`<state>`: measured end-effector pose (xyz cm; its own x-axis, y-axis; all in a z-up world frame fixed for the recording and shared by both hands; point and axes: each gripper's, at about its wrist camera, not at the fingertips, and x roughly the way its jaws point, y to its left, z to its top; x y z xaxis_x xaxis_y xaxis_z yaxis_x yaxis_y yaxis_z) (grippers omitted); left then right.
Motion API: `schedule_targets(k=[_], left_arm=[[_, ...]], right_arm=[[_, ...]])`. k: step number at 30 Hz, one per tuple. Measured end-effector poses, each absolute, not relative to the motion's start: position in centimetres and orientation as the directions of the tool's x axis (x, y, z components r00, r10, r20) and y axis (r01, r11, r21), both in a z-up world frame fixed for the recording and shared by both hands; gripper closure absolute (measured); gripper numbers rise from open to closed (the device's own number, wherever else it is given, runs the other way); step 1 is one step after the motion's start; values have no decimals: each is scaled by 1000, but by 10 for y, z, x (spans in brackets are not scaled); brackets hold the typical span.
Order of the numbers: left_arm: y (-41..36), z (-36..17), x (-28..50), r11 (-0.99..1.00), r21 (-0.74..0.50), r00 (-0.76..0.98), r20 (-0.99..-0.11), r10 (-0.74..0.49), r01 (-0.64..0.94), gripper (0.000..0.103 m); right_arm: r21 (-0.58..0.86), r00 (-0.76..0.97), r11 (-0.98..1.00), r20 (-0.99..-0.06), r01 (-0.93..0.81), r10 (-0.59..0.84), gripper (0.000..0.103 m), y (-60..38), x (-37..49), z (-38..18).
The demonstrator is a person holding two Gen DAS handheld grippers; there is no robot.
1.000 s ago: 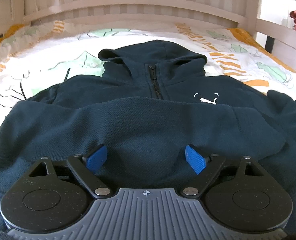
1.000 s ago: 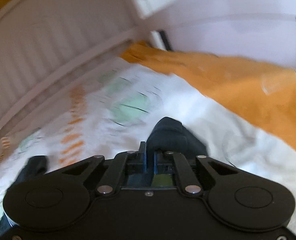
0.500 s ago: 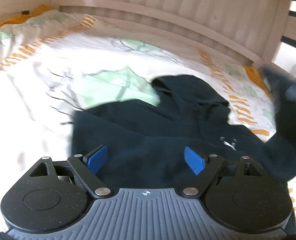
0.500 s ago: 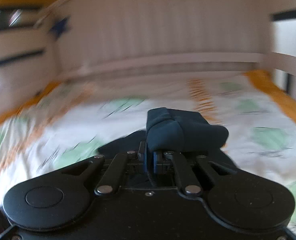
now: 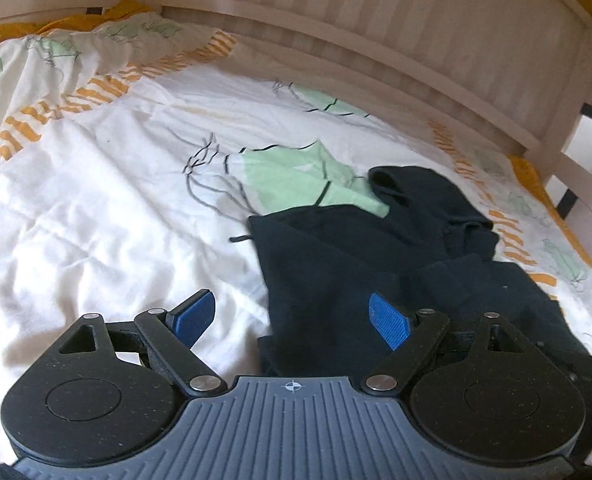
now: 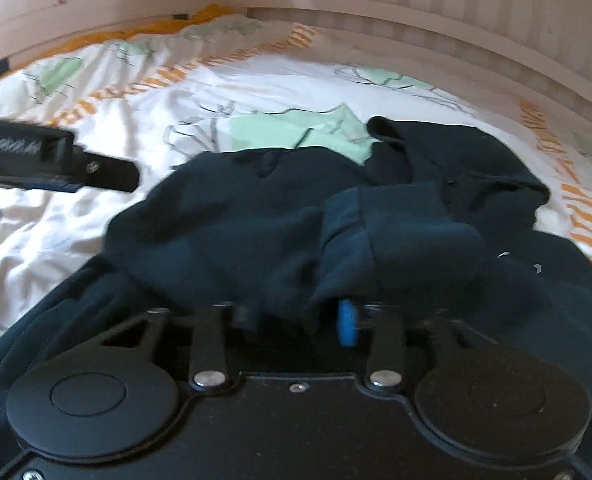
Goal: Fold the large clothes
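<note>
A dark navy hoodie (image 5: 336, 264) lies on the bed, hood (image 5: 424, 196) toward the headboard, both sleeves folded across its body. My left gripper (image 5: 291, 316) is open and empty, hovering at the hoodie's left edge over the duvet. In the right wrist view the hoodie (image 6: 231, 216) fills the middle. The sleeve cuff (image 6: 396, 232) lies just ahead of my right gripper (image 6: 296, 320). Its blue pads (image 6: 347, 322) stand apart with the sleeve cloth loose between them. My left gripper also shows at the left edge of the right wrist view (image 6: 55, 160).
A white duvet (image 5: 115, 184) with green and orange prints covers the bed. A pale wooden slatted headboard (image 5: 376, 32) curves along the far side. A bed rail (image 5: 576, 184) runs along the right edge.
My right gripper carried the sleeve across the hoodie's body, then opened and let it go. My left gripper moved left, off the hoodie to its left edge.
</note>
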<state>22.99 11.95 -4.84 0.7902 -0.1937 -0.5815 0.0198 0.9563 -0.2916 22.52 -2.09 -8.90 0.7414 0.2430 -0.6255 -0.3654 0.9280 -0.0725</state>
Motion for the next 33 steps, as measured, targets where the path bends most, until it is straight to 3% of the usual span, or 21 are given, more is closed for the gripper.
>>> schedule_targets(k=[5, 8, 16, 28, 30, 33], left_arm=[[100, -37, 232, 948, -308, 797, -549, -251, 87, 18], [74, -34, 233, 948, -287, 788, -547, -282, 141, 18], [-13, -40, 225, 947, -44, 789, -541, -290, 318, 18], [-47, -61, 241, 960, 72, 811, -555, -186, 269, 18], [-43, -64, 243, 965, 72, 808, -564, -170, 253, 18], [-37, -68, 243, 968, 73, 802, -576, -155, 240, 18]], right_arm=[[-54, 771, 921, -567, -387, 290, 34, -48, 200, -78], [-50, 783, 925, -551, -376, 288, 34, -69, 187, -73], [-41, 821, 973, -546, -229, 171, 32, -134, 166, -80], [78, 904, 997, -424, -21, 52, 30, -203, 174, -64], [79, 892, 997, -451, 3, 33, 18, -210, 182, -68], [108, 783, 994, -616, -23, 86, 17, -215, 201, -94]])
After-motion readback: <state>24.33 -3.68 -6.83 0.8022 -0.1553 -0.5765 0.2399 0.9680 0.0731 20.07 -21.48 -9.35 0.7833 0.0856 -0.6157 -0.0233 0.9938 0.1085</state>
